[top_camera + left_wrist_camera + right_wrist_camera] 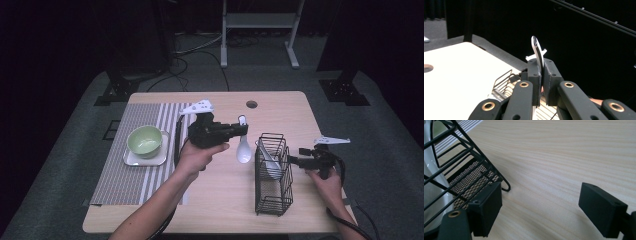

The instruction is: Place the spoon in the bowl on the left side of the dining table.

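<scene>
From the high view I have a dark room, a pale wooden table (280, 107) and a striped placemat (127, 170) carrying a green bowl (144, 139) on a small tray (131, 159). My left gripper (239, 128) hangs over mid-table, clamped on the handle of a white spoon (243, 148) whose bowl dangles downward, between the placemat and the black wire caddy (272, 175). The right gripper (300, 161) sits just beside the caddy's right side, and another white utensil (270, 162) leans inside the caddy.

In the left gripper view, the jaws pinch the spoon (537, 53) edge-on, with only a thin strip of handle between the pads. I judge that a slim hold: a quick swing could let it pivot or slip out onto the table.

In the right gripper view, the jaws stand wide apart, empty, over bare wood beside the caddy (461, 172). If that gripper drifts sideways, I reckon it could nudge the light caddy.
</scene>
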Demonstrator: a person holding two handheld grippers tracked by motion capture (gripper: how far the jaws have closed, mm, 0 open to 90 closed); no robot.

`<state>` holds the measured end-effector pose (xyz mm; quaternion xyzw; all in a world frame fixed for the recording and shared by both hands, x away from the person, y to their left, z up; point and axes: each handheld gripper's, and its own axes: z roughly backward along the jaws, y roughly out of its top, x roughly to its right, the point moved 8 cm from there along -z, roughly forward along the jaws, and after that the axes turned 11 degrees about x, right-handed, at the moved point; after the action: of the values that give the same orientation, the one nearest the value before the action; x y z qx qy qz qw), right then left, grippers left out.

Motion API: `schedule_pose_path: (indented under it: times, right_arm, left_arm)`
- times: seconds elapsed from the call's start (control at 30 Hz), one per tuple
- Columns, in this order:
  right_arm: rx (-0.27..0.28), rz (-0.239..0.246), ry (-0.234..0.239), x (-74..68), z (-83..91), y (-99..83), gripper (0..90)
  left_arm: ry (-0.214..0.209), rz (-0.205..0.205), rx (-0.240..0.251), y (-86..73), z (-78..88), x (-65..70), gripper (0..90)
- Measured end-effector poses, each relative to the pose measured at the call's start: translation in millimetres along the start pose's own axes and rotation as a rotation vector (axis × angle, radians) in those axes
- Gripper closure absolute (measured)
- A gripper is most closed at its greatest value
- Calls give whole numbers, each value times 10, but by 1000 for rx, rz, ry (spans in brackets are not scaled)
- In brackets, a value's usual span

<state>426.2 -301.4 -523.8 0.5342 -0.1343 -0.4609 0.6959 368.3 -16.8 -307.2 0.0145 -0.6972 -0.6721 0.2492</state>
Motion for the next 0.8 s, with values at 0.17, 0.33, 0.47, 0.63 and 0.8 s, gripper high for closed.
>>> schedule_pose_path:
  times: [0.17,0.33,0.47,0.63,0.8]
  right_arm:
    - [-1,3,-2,2,-1,-1,177]
    - [-1,3,-4,3,-1,-1,178]
    - [-1,4,-4,4,-2,-1,177]
    - [-2,3,-5,4,-3,-1,177]
    - [-3,0,-6,5,-3,-1,177]
  left_arm:
    - [27,23,16,-30,109,-125,853]
    - [65,36,28,-70,217,-266,853]
    - [91,54,28,-134,294,-391,853]
    - [130,83,32,-214,375,-549,853]
    - [154,96,34,-262,446,-660,853]
